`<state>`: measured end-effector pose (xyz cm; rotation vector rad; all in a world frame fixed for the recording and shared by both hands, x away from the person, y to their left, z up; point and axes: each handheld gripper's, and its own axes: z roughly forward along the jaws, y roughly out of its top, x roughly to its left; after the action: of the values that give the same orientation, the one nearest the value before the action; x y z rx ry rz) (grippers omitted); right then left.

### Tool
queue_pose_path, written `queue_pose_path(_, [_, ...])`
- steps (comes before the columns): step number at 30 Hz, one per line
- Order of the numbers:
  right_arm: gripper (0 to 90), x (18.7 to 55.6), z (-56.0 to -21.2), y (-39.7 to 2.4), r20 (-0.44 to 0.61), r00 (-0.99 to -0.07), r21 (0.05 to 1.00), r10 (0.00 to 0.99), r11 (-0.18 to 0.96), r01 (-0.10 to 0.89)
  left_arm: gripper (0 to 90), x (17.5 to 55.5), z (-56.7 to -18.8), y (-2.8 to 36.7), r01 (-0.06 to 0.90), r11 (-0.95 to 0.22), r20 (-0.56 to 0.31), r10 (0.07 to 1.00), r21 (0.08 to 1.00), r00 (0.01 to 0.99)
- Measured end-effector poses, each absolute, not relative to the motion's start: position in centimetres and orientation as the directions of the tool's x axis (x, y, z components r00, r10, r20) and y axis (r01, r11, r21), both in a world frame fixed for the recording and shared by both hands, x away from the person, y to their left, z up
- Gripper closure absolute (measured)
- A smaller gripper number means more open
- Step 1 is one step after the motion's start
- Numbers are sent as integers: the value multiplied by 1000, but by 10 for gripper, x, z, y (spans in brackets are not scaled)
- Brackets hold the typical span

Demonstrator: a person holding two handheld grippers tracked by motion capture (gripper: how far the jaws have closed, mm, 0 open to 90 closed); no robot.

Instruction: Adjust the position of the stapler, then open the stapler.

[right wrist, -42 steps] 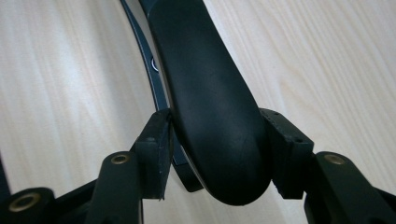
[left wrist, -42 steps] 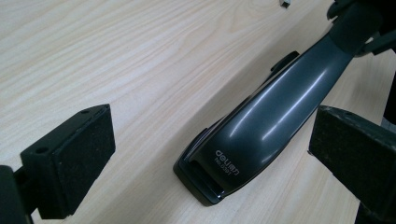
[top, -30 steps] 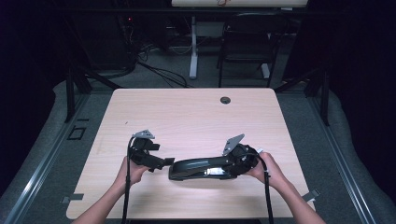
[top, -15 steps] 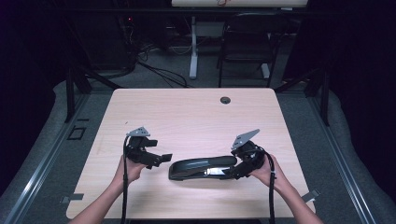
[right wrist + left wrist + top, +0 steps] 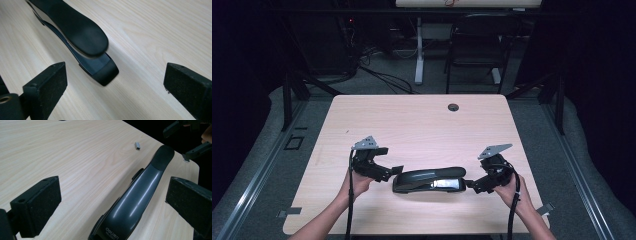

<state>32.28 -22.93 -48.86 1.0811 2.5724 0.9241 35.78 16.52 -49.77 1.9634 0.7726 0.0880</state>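
Observation:
A long black stapler (image 5: 429,179) lies flat on the wooden table (image 5: 412,125) near its front edge. My left gripper (image 5: 394,171) is at the stapler's left end, open. In the left gripper view the stapler (image 5: 135,197) runs away between the wide jaws of the left gripper (image 5: 117,192), and neither pad touches it. My right gripper (image 5: 469,184) is at the stapler's right end; its jaws have just been opening. In the right gripper view the stapler's rounded end (image 5: 82,32) lies just ahead of the open right gripper (image 5: 117,77), untouched.
A small loose staple (image 5: 137,145) lies on the table beside the stapler's far end. A round cable hole (image 5: 453,107) sits near the table's back edge. Chairs and table legs stand on the floor beyond the table.
The right gripper has let go of the stapler's right end, opened and drawn back to the right. The stapler and the left gripper have stayed about where they were.

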Motion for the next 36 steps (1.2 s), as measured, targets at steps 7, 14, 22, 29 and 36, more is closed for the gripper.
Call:
queue_pose_path(7, [88,320,-492,-224,12,-729,603,684,577,551,5,351,-491,158,515,-298,-250,616,804,747])
queue_pose_path(14, [120,320,-500,-213,-33,-760,564,649,640,522,133,336,-485,139,488,-349,-220,585,800,780])
queue_pose_path(22, [126,316,-508,-207,-67,-789,532,611,691,490,254,315,-470,119,393,-310,-193,519,866,833])
queue_pose_path(29, [189,315,-511,-204,-96,-793,511,602,713,480,496,302,-485,92,366,-404,-172,441,838,881])
queue_pose_path(36, [295,313,-516,-199,-126,-808,495,575,743,451,793,294,-502,72,344,-481,-146,402,806,904])
